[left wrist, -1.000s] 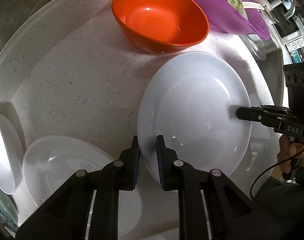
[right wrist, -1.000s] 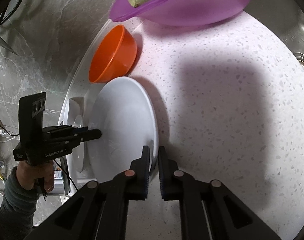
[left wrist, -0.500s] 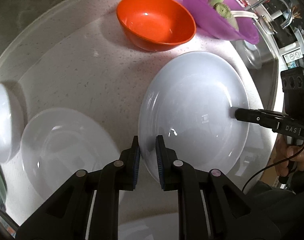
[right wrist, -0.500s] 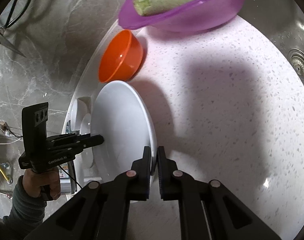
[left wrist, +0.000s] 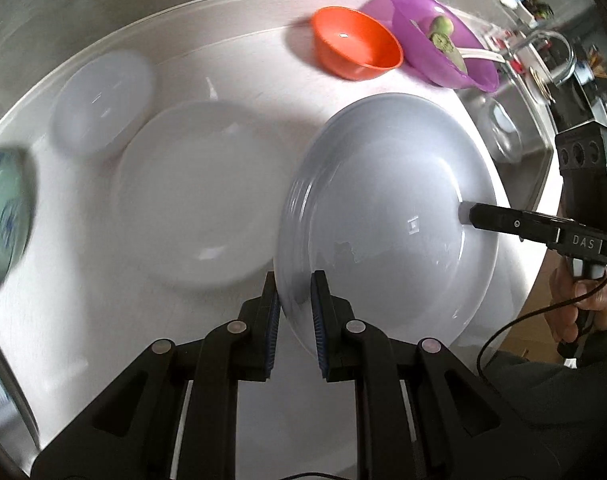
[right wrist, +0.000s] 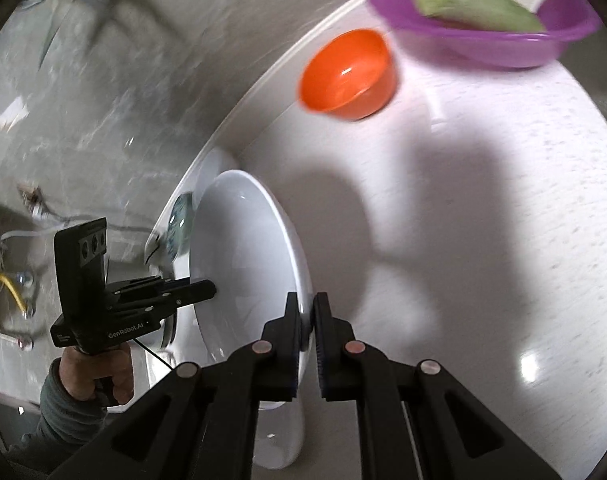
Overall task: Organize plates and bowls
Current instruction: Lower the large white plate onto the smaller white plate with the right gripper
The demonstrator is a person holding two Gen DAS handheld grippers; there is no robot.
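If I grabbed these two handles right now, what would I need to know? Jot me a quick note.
Left claw: shut on the near rim of the held white plate.
Right claw: shut on the opposite rim of that plate; together they carry it clear of the counter.
On the counter: second white plate, white bowl, orange bowl, patterned dish, purple bowl with vegetables.
Done: plate lifted.
Left: probably stack it on the second white plate, then sort the bowls.

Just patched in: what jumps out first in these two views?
A big white plate is held off the counter, pinched at opposite rims by the left tool and the right tool. Left of it lies a second white plate. At the back stand an orange bowl and a purple bowl holding greens.
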